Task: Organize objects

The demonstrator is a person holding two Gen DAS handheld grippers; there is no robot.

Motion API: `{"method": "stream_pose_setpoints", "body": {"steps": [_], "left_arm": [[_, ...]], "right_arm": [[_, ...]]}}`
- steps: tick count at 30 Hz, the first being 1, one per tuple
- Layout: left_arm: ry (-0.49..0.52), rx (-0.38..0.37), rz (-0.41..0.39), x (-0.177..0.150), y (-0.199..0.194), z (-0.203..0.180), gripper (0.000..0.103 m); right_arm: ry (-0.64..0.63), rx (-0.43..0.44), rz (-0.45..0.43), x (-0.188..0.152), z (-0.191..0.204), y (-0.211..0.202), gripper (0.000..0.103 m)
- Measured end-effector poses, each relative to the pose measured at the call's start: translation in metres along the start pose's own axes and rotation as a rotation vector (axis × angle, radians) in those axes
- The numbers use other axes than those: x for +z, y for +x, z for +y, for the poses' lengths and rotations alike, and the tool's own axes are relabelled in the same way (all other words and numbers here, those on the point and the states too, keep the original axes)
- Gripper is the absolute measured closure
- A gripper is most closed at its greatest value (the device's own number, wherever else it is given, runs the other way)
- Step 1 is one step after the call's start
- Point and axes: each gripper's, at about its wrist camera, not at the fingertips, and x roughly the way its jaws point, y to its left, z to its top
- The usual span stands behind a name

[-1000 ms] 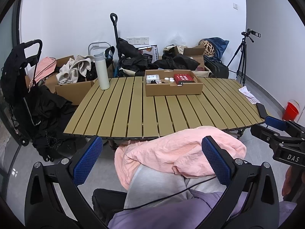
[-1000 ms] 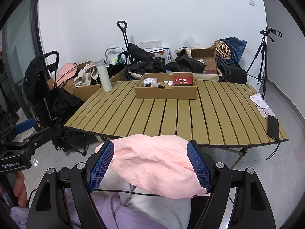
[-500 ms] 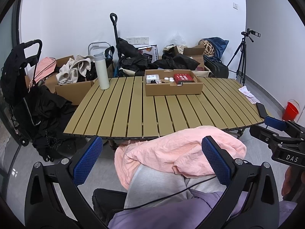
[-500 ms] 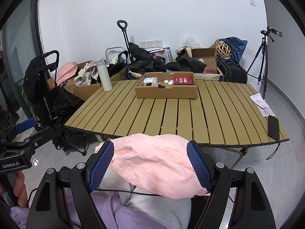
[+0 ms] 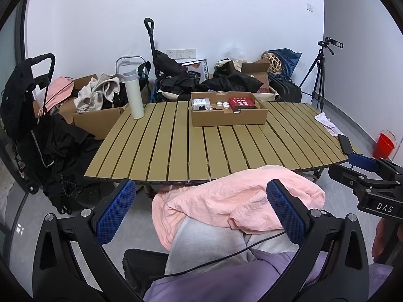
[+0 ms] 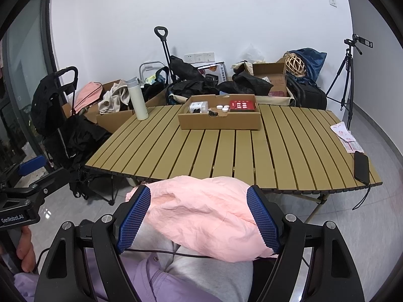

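Observation:
A pink garment [image 5: 239, 201] lies on the person's lap below the table's near edge; it also shows in the right wrist view [image 6: 201, 214]. My left gripper [image 5: 201, 211] is open and empty, held above the lap. My right gripper [image 6: 199, 219] is open and empty, its fingers on either side of the garment without gripping it. A shallow cardboard box [image 5: 228, 118] sits at the far middle of the slatted table [image 5: 176, 151], holding a red box [image 5: 241, 102], small white lids and a small white box. A white bottle [image 5: 133, 93] stands at the table's far left.
A black phone [image 6: 361, 167] lies at the table's right near corner. Behind the table are cardboard boxes, bags, clothes and a cart [image 5: 37, 105]. A tripod [image 5: 320, 75] stands at right, a red bucket [image 5: 384, 144] and papers on the floor.

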Motion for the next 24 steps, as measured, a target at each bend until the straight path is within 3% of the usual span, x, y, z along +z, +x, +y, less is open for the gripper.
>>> {"method": "stream_pose_setpoints", "body": {"steps": [24], "left_arm": [[0.028, -0.044, 0.066, 0.000, 0.023, -0.003, 0.000]], "right_arm": [[0.035, 0.000, 0.047, -0.007, -0.007, 0.020, 0.021]]}}
